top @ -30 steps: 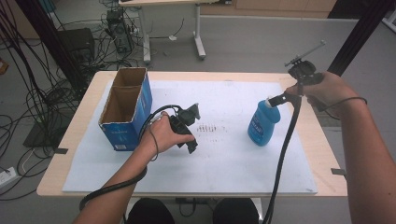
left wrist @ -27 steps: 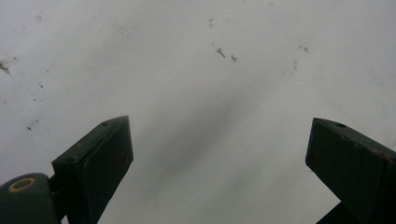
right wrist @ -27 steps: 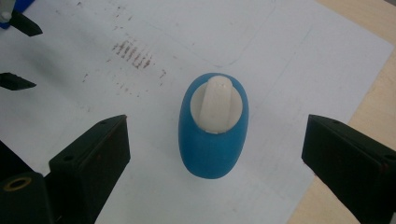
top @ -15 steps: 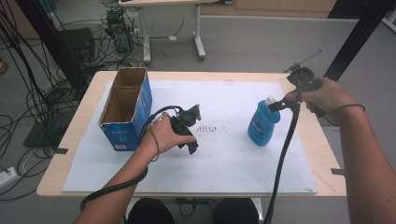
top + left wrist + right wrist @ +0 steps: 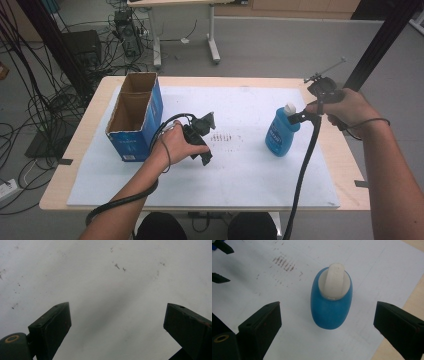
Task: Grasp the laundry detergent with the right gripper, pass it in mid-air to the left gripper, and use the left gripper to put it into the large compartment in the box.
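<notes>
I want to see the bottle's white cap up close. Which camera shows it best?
The right gripper view: it looks down on the cap from close above, large and sharp, atop the blue bottle. The high view shows the cap small and far off. The left gripper view faces bare white paper.

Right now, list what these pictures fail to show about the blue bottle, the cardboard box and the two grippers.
- Blue bottle: label print too small in the high view; the right gripper view looks down on its white cap, so the label is hidden.
- Cardboard box: its floor is hidden by its own walls.
- Left gripper: partly covered by the hand in the high view.
- Right gripper: jaw tips too small to separate in the high view.
</notes>
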A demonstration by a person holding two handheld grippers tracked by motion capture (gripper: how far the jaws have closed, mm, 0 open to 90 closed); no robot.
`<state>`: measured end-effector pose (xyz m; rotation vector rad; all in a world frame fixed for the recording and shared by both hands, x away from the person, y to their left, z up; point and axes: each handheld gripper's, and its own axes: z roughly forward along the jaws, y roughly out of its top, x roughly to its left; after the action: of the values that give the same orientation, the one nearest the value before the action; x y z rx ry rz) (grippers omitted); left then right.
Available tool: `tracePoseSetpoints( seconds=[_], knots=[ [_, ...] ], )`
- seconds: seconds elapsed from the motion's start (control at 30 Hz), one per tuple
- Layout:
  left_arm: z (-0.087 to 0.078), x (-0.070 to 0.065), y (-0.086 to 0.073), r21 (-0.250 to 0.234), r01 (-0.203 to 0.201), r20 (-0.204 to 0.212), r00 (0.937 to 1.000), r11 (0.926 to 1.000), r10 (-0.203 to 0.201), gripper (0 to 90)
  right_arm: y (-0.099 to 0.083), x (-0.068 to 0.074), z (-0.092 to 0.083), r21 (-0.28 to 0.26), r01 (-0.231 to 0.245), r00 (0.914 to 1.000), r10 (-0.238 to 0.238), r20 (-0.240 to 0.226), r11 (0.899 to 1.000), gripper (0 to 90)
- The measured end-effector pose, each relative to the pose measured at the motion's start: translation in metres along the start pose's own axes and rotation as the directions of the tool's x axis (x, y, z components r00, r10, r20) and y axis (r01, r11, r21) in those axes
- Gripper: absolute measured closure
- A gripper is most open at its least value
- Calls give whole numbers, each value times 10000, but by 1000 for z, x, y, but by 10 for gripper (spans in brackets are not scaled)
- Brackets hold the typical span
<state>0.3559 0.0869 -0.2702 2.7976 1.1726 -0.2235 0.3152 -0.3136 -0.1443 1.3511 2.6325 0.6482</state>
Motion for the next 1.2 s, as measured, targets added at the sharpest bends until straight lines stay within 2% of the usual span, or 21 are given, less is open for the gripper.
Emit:
tracePoseSetpoints(
  seconds=[0.73, 1.2],
  knots=[
    [0, 1, -1, 1, 88, -36, 10000, 10000, -88, 78, -15, 2, 10, -88, -18, 9999, 17, -114, 10000, 74],
    [0, 1, 0, 2, 150, -72, 9999, 9999, -150, 77, -32, 1, 21, -200, -173, 9998, 170, -126, 9997, 72]
  ],
)
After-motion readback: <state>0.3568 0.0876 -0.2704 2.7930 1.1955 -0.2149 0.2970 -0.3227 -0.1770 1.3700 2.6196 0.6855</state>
